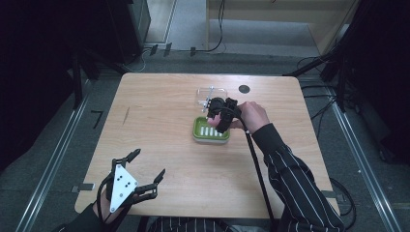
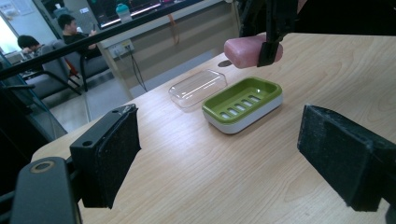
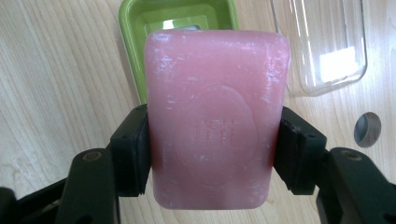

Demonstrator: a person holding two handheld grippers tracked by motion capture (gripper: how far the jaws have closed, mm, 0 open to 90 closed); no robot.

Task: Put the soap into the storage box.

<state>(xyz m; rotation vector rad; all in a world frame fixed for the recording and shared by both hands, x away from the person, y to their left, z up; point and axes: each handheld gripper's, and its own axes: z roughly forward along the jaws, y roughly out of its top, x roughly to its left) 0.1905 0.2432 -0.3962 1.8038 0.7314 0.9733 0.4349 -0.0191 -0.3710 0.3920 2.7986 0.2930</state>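
The right gripper point(image 3: 212, 154) clamps a pink soap bar point(image 3: 215, 116) by its two long sides, holding it in the air. Directly beneath the bar sits the green soap dish point(image 2: 243, 103), with the clear lid point(image 2: 197, 87) just beyond it on the table point(image 1: 159, 145). The left gripper point(image 1: 145, 169) hovers released, nothing between its jaws, well apart from the dish.

Office or lab: seated people point(image 2: 70, 28), monitor point(image 2: 135, 7), floor cables point(image 1: 220, 34).
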